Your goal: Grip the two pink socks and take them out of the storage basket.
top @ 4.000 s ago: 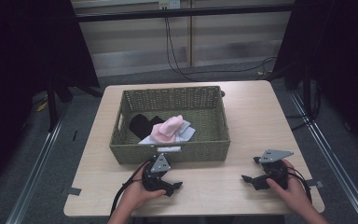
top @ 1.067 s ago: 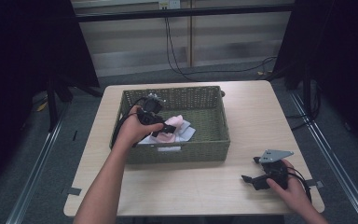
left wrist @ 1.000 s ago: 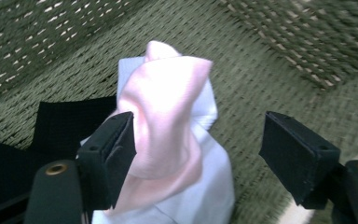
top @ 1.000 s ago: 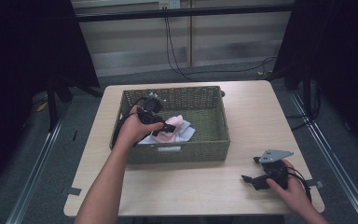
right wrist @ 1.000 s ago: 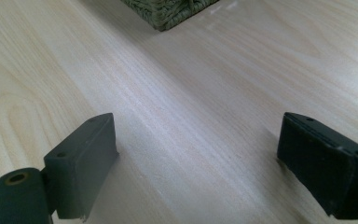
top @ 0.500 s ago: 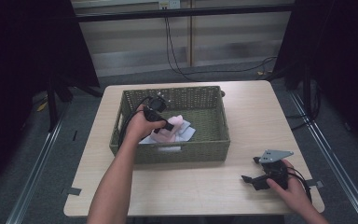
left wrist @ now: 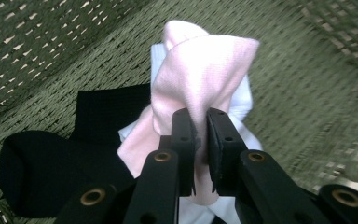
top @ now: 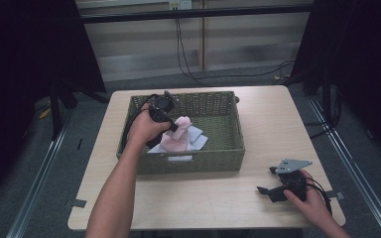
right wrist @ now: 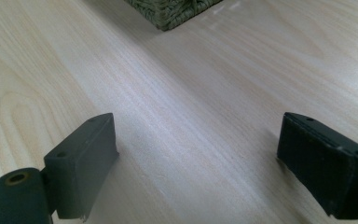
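A pink sock (top: 178,138) (left wrist: 200,70) lies bunched in the green woven basket (top: 213,161) on top of a white sock (top: 197,141) (left wrist: 242,100). A black sock (left wrist: 42,172) lies beside them. My left gripper (top: 172,127) (left wrist: 201,135) reaches into the basket, and its jaws have just been closing. They now pinch a fold of the pink sock, which hangs lifted between them. My right gripper (top: 264,190) (right wrist: 196,163) rests on the table at the front right, open, with bare wood between its jaws.
The basket stands mid-table on a light wooden table (top: 268,119) (right wrist: 168,93), and one basket corner (right wrist: 177,11) lies ahead of the right gripper. Dark floor and black frames surround the table. Cables hang at the back wall.
The left hand, earlier at the table's front edge, now sits inside the basket. Within the last second it rose a little and its jaws closed on the pink sock. The right hand stayed put.
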Motion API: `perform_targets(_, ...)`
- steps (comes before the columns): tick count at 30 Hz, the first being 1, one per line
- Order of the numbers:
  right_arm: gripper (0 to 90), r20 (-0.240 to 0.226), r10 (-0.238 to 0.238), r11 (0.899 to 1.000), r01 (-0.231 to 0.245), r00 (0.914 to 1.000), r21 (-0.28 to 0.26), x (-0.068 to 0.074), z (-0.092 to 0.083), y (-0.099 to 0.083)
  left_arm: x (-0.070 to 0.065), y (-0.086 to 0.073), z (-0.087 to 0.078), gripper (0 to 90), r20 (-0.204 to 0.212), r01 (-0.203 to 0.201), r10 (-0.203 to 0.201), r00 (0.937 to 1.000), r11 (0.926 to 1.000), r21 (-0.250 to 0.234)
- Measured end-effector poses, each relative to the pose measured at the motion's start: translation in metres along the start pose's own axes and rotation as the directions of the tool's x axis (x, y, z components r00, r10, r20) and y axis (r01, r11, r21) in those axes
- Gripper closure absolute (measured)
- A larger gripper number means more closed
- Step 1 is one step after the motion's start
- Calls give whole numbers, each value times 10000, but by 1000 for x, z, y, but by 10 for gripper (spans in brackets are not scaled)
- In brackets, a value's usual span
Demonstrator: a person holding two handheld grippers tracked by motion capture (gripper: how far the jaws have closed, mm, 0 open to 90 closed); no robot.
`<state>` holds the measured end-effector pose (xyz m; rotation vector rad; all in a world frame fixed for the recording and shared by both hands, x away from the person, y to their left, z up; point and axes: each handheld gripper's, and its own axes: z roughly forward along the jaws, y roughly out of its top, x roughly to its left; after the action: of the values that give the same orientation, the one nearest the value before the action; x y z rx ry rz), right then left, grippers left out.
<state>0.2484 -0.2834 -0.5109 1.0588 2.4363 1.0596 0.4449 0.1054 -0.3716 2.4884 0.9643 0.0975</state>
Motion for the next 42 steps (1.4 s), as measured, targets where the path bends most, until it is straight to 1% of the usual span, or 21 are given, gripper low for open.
perform_targets(3, 111, 0, -3, 10000, 3, 10000, -2, 0, 0, 0, -1, 1, -9, 821, 336, 150, -153, 9993, 9999, 86)
perform_targets(7, 111, -1, -3, 10000, 3, 10000, -2, 0, 0, 0, -2, 1, -19, 821, 580, 253, -258, 9980, 9996, 88)
perform_targets(10, 110, 1, -22, 10000, 22, 10000, -6, 0, 0, 0, -4, 1, -25, 820, 666, 201, -209, 9976, 9997, 122)
perform_targets(12, 111, 1, -24, 10000, 24, 10000, -7, 0, 0, 0, -5, 2, -30, 820, 832, 229, -234, 9963, 9997, 77)
perform_targets(16, 111, 1, -21, 10000, 21, 10000, -7, 0, 0, 0, -7, 2, -36, 820, 945, 296, -310, 9950, 9994, 160)
perform_targets(17, 111, 0, -21, 10000, 21, 10000, -7, 0, 0, 0, -8, 2, -38, 820, 1033, 288, -310, 9942, 9993, 223)
perform_targets(21, 110, 0, -20, 10000, 20, 10000, -5, 0, 0, 0, -10, 2, -42, 820, 1259, 303, -326, 9915, 9993, 202)
perform_targets(23, 111, 1, -20, 10000, 20, 10000, -7, 0, 0, 0, -12, 1, -43, 820, 1294, 276, -303, 9911, 9994, 227)
perform_targets(25, 110, 0, -20, 10000, 20, 10000, -6, 0, 0, 0, -15, 1, -44, 820, 1272, 128, -165, 9917, 9995, 298)
perform_targets(27, 110, 1, -19, 10000, 19, 10000, -6, 0, 0, 0, -17, 0, -45, 820, 1356, 55, -102, 9907, 9994, 347)
perform_targets(31, 110, 0, -1, 10000, 1, 10000, -1, 0, 0, 0, -20, -1, -48, 820, 1457, 17, -69, 9893, 9993, 362)
perform_targets(33, 110, 2, -2, 10000, 2, 10000, -1, 0, 0, 0, -21, -1, -50, 820, 1597, -1, -55, 9871, 9994, 349)
perform_targets(35, 110, 0, -2, 10000, 2, 10000, -1, 0, 0, 0, -22, -1, -52, 820, 1604, -88, 19, 9871, 9991, 427)
perform_targets(39, 111, 2, -2, 10000, 2, 10000, -1, 0, 0, 0, -26, -1, -55, 820, 1805, -279, 183, 9834, 9983, 507)
perform_targets(40, 110, 0, -1, 10000, 1, 10000, 0, 0, 0, 0, -28, -1, -55, 820, 1805, -263, 176, 9834, 9986, 459)
perform_targets(42, 110, 2, -4, 10000, 4, 10000, -2, 0, 0, 0, -29, -1, -57, 821, 1841, -362, 259, 9826, 9980, 526)
